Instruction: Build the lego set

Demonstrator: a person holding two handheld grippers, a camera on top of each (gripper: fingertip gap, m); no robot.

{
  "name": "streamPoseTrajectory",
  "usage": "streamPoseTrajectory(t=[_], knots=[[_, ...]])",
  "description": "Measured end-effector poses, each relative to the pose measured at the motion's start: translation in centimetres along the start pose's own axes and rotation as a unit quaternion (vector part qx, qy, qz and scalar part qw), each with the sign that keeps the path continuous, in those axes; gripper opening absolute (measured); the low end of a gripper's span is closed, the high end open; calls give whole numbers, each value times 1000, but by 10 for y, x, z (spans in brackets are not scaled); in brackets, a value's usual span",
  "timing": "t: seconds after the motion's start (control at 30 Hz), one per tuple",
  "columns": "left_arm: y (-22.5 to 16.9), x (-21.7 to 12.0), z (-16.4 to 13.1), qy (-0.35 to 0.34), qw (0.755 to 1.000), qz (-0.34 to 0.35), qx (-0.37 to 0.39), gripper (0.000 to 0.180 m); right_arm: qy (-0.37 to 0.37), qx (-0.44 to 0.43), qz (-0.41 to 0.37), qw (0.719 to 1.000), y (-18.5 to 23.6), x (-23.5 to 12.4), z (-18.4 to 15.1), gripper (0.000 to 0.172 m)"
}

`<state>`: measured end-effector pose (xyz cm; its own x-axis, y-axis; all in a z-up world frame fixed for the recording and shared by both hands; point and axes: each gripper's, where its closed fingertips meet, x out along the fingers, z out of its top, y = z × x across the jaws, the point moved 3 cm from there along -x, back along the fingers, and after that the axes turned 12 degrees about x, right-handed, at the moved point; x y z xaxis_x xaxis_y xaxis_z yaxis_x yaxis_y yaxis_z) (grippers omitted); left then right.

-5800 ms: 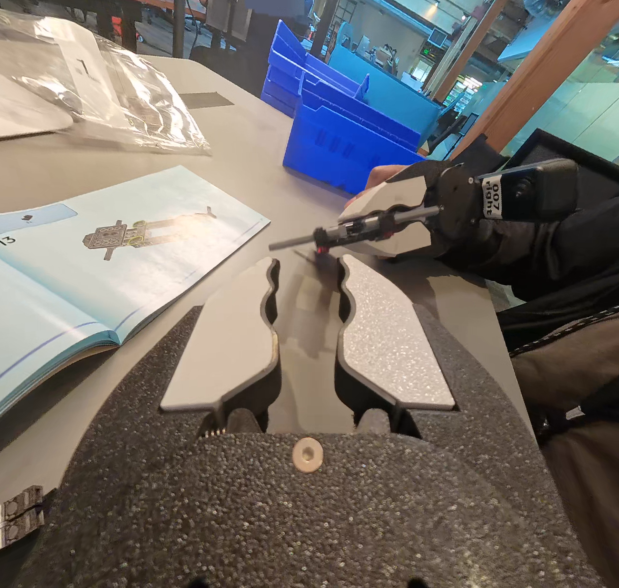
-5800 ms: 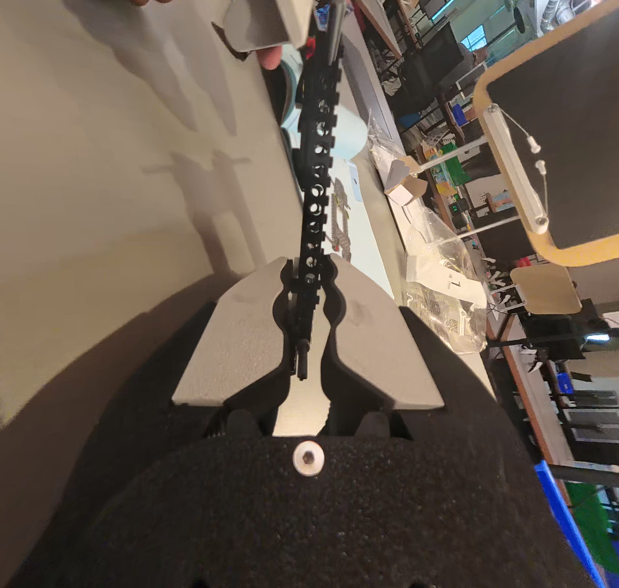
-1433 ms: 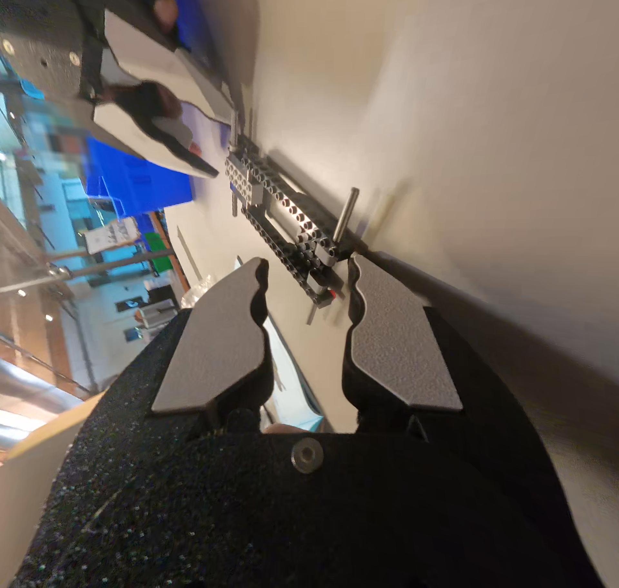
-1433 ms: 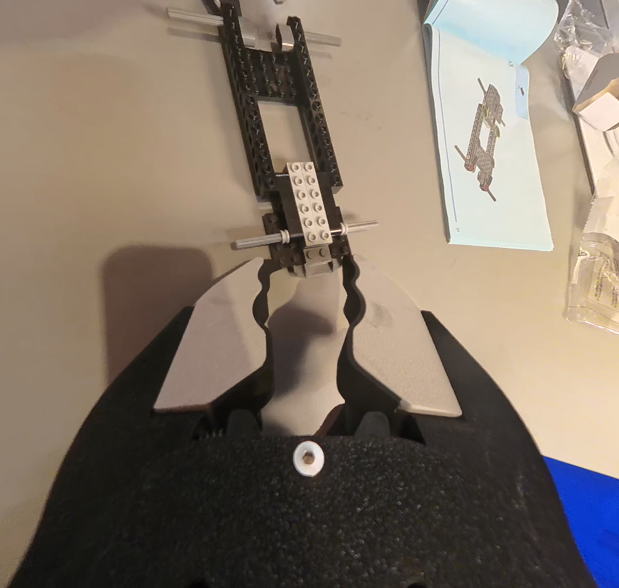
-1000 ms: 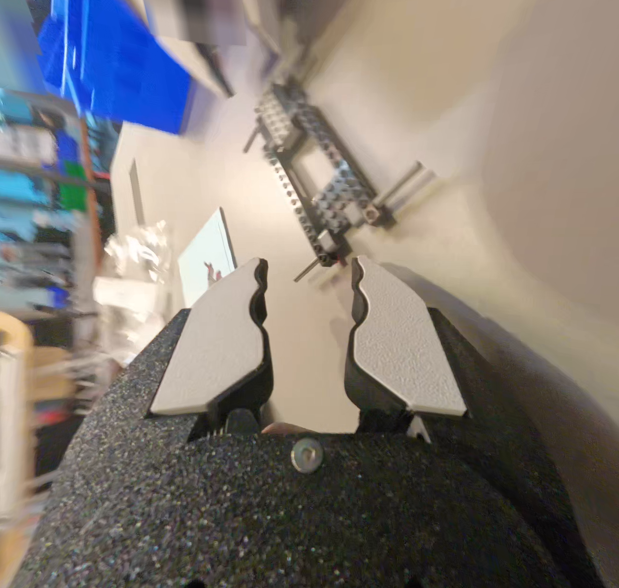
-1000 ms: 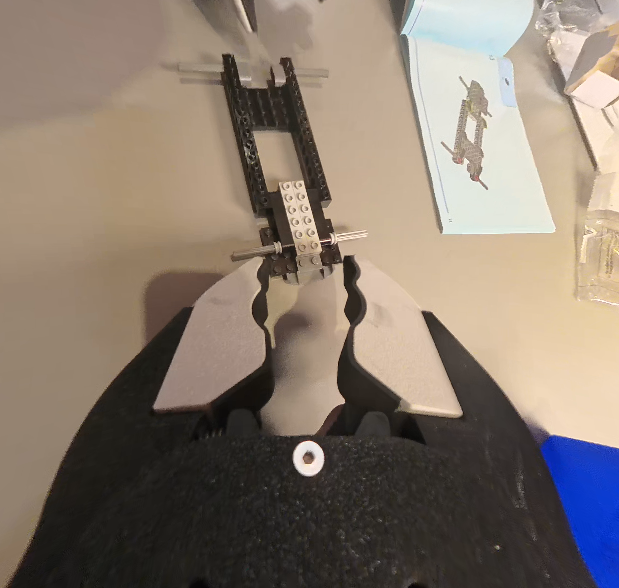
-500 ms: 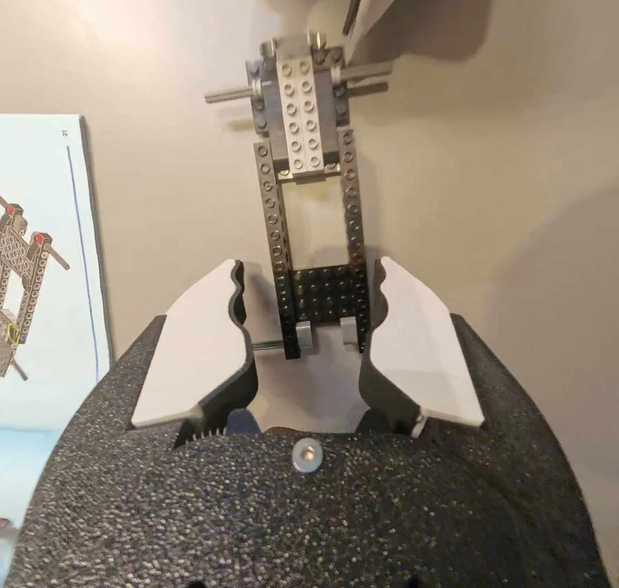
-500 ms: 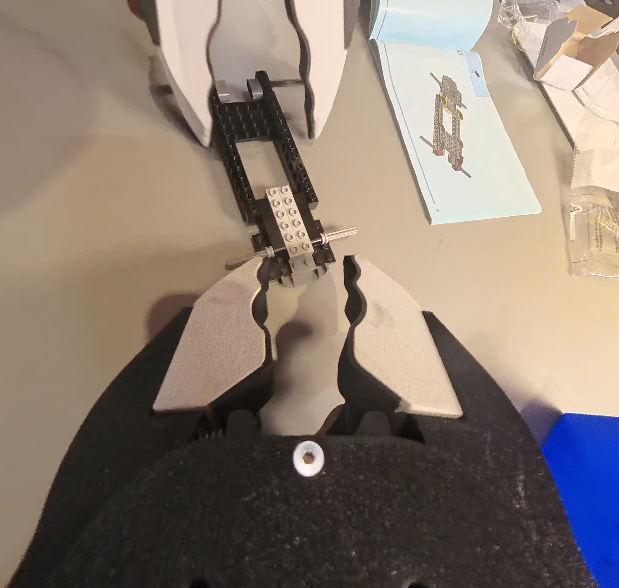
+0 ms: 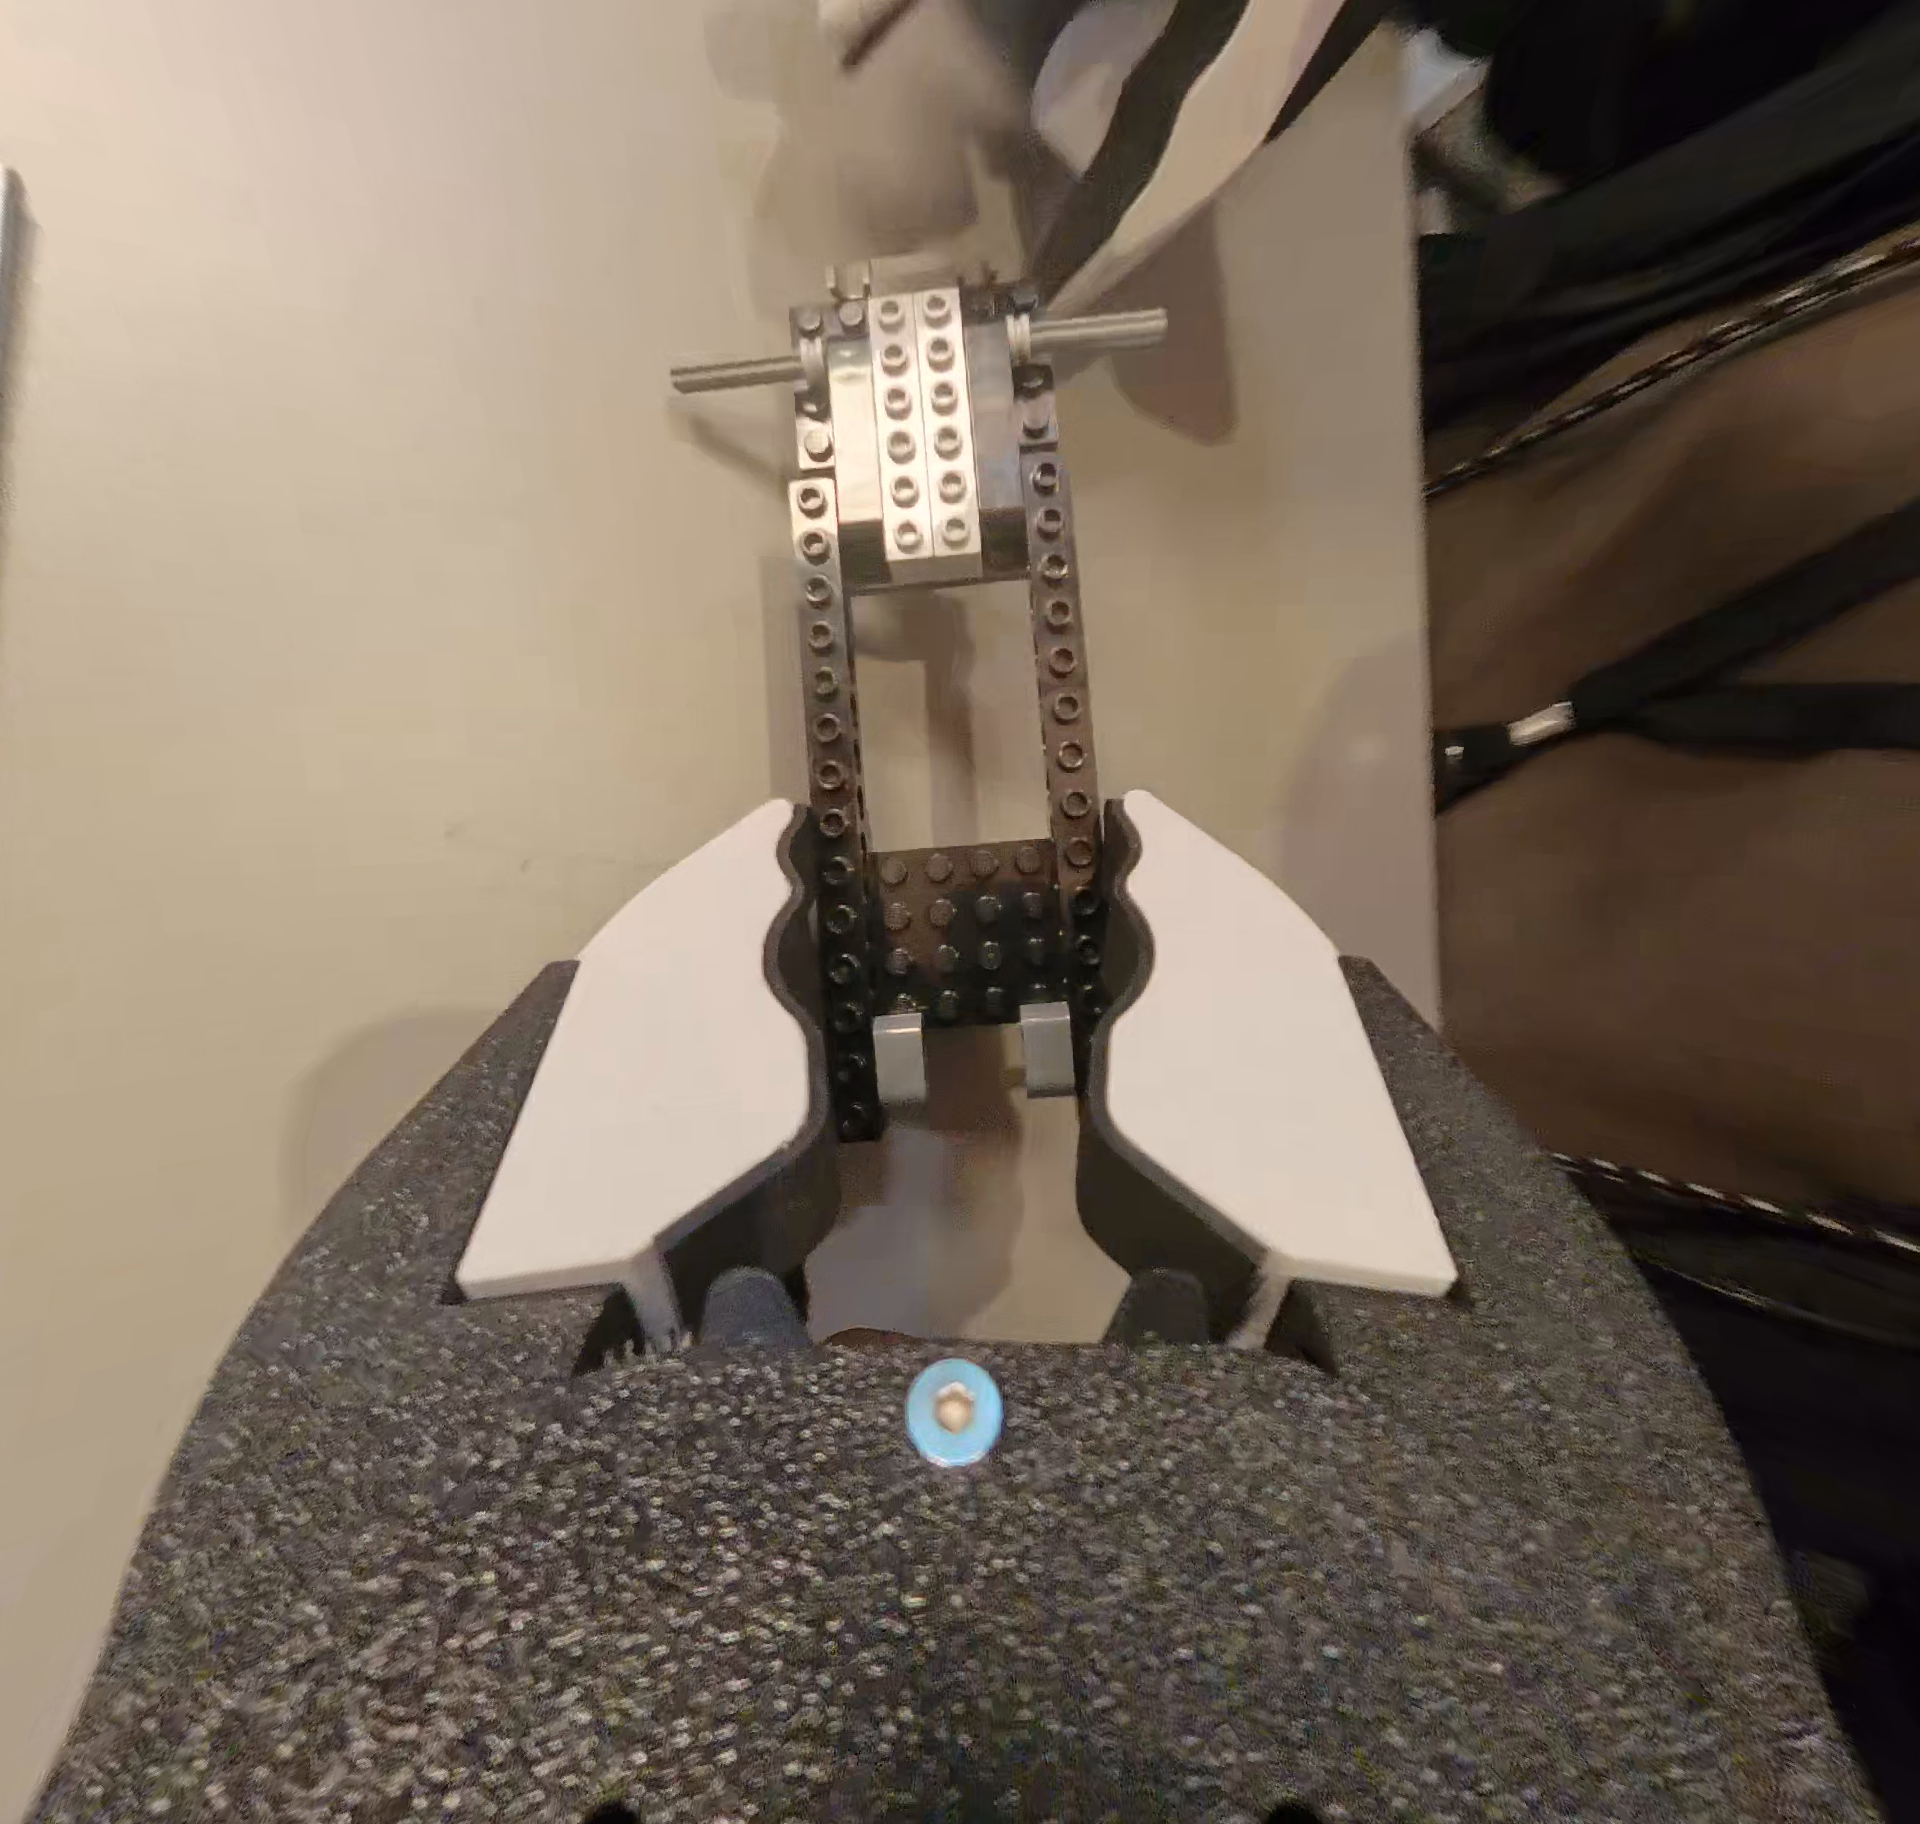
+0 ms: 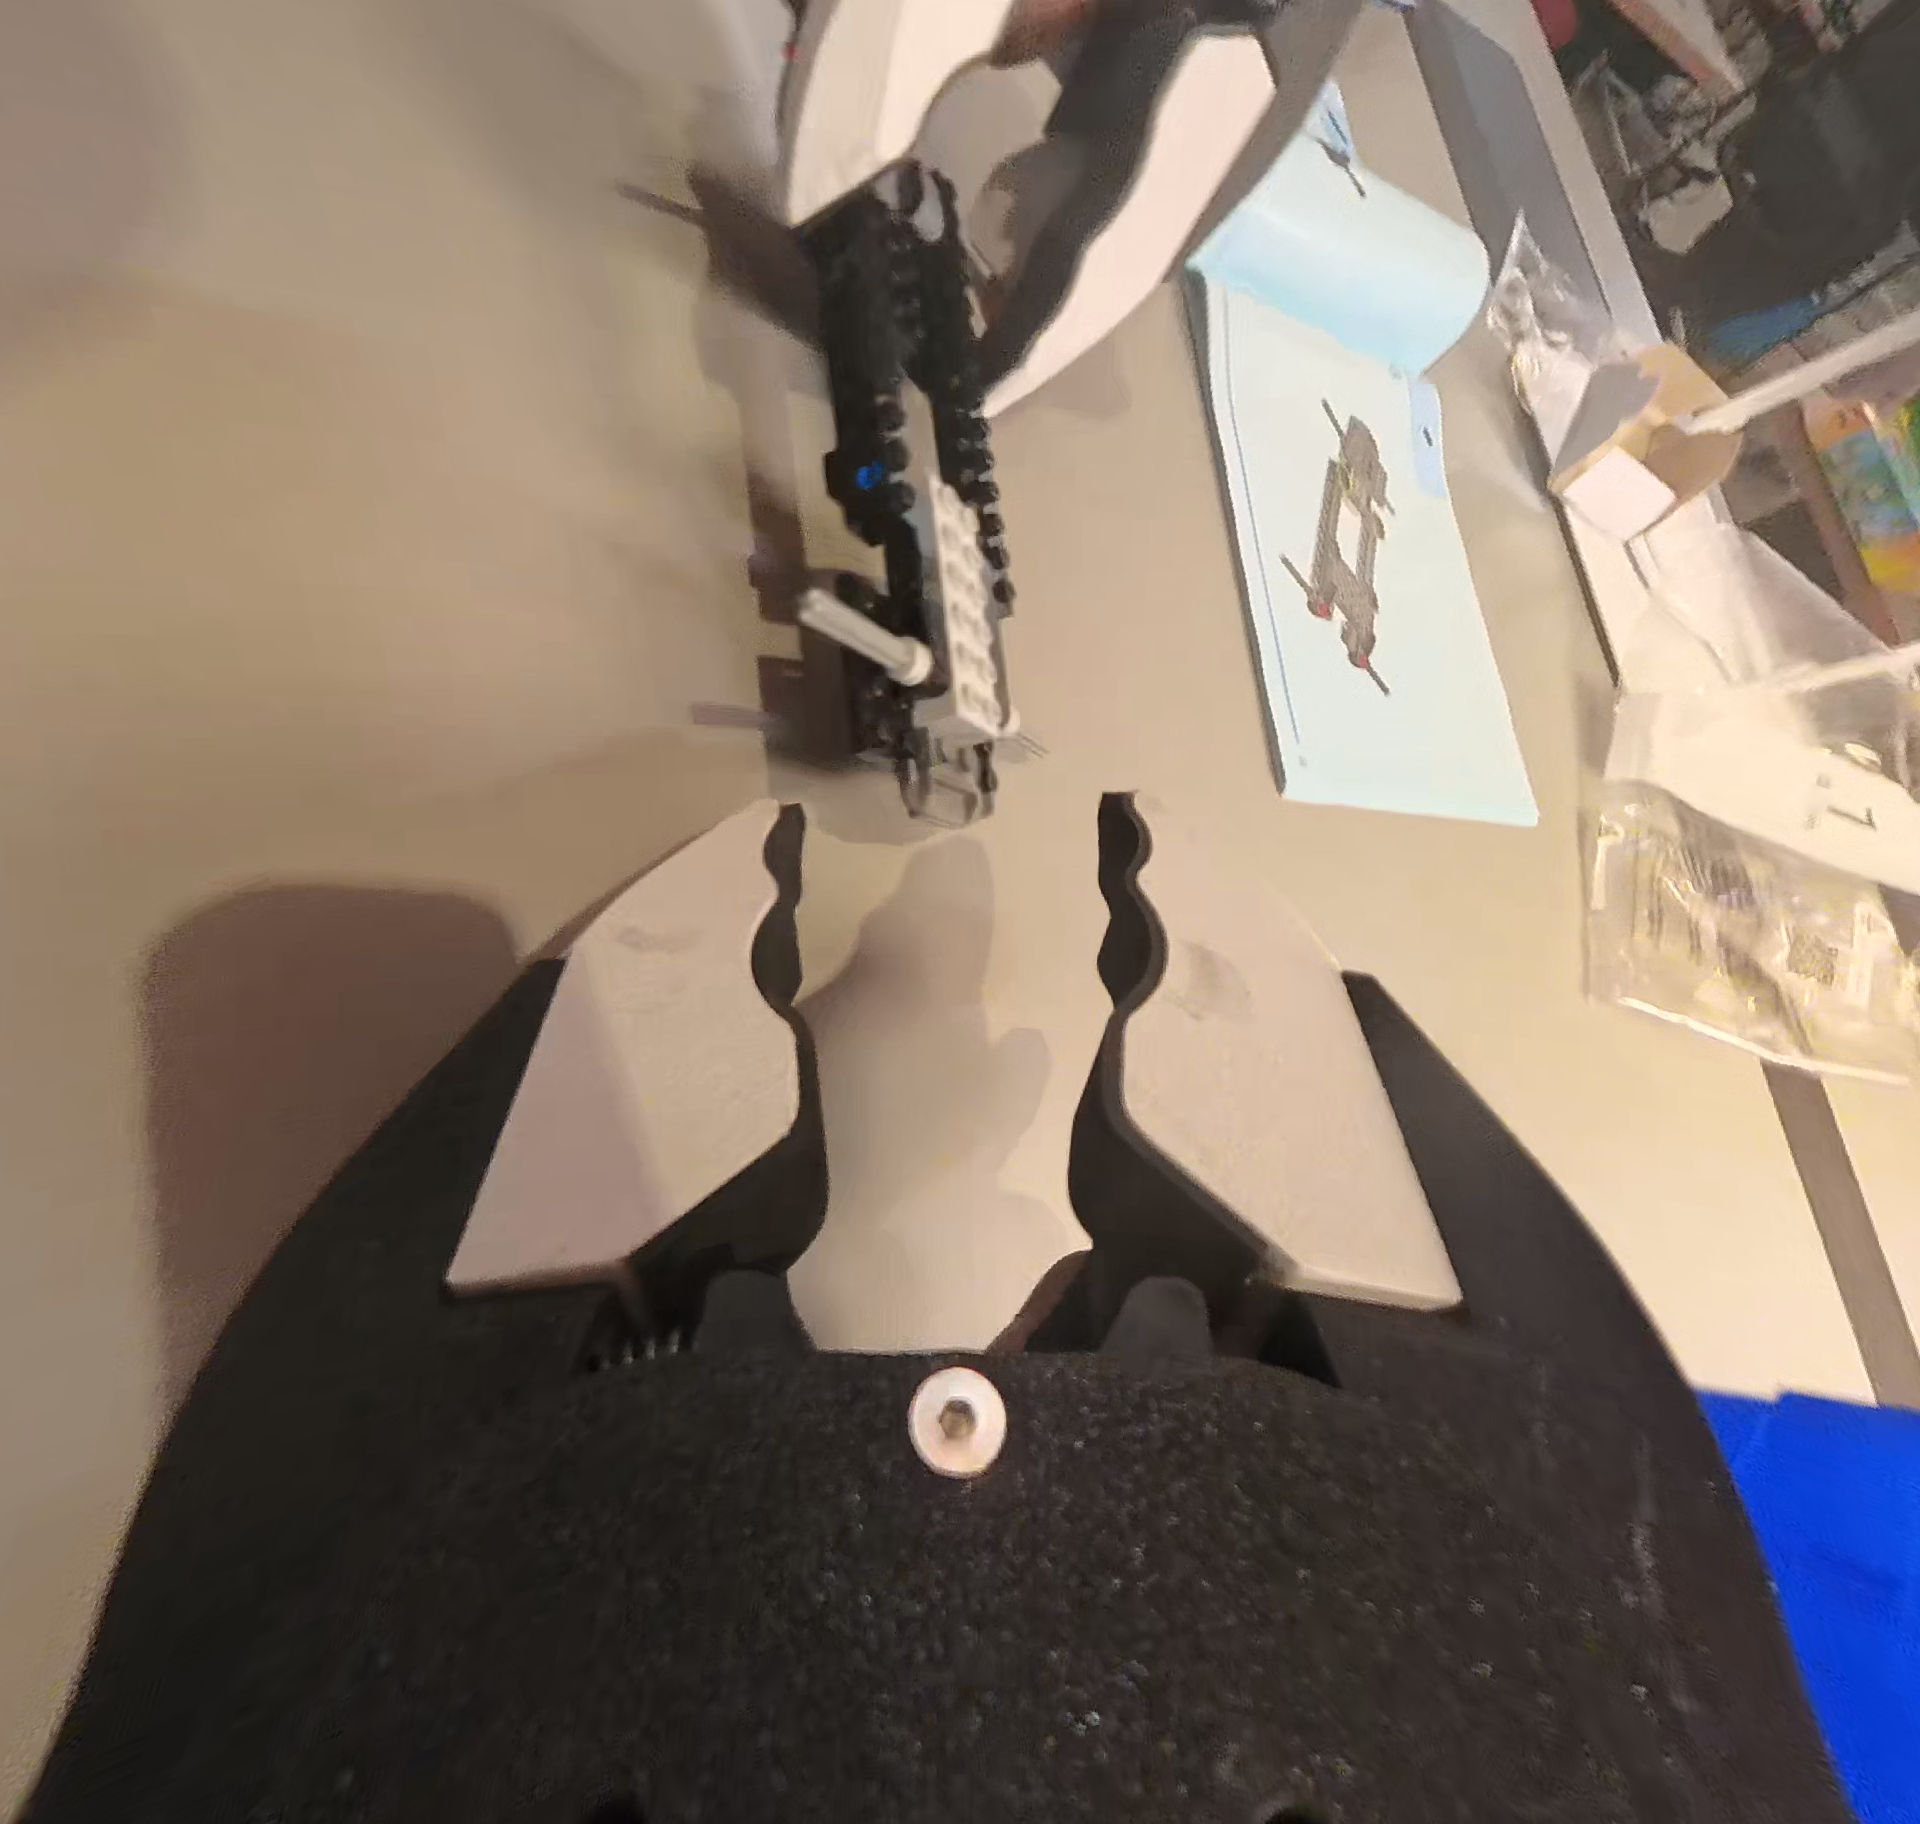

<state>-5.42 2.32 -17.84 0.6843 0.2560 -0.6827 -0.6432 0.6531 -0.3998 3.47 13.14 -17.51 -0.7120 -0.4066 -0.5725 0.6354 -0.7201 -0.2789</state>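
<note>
My left gripper [image 9: 951, 953] is clamped on the near end of the black brick frame [image 9: 940, 694], both pads pressed against its two long studded rails. In the right wrist view that frame [image 10: 914, 486] is tilted up on its side off the beige table [image 10: 364, 424], a grey axle [image 10: 862, 636] sticking out toward me. At its far end sits a light grey studded brick [image 9: 925, 434] with the axle [image 9: 1091, 328] running crosswise under it. My right gripper [image 10: 951, 818] has its fingers apart on nothing, just short of the frame's grey tip. To the right on the table lie an open pale blue instruction booklet [image 10: 1371, 548] and clear plastic bags [image 10: 1745, 901]. A blue bin [image 10: 1829, 1525] shows at the near right.
</note>
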Motion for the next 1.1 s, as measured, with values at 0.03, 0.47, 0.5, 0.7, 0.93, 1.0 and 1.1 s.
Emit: streamPoseTrajectory(t=[0.03, 0.47, 0.5, 0.7, 0.93, 1.0, 1.1], knots=[[-3, -3, 1, -16, 1000, -26, -7, 53, -7, -5, 9, 1000, 3, 2, 2, 56], [-13, -24, 13, -129, 989, -72, -17, 64, -67, 39, 63, 995, 14, 18, 37, 20], [-10, -36, 16, -164, 985, -53, -8, 68, -62, 83, 80, 991, 12, 19, 38, 20], [7, -95, 6, -328, 941, 78, 15, 72, -25, 457, 242, 855, -10, 33, 40, 21], [19, -78, -27, -318, 937, 140, -12, 69, 29, 580, 278, 765, -20, 54, 20, 24], [19, -74, -29, -302, 942, 145, -13, 69, 39, 561, 257, 786, -22, 56, 20, 26], [22, -68, -30, -263, 950, 168, 3, 70, 35, 525, 205, 826, -32, 58, 20, 36]])
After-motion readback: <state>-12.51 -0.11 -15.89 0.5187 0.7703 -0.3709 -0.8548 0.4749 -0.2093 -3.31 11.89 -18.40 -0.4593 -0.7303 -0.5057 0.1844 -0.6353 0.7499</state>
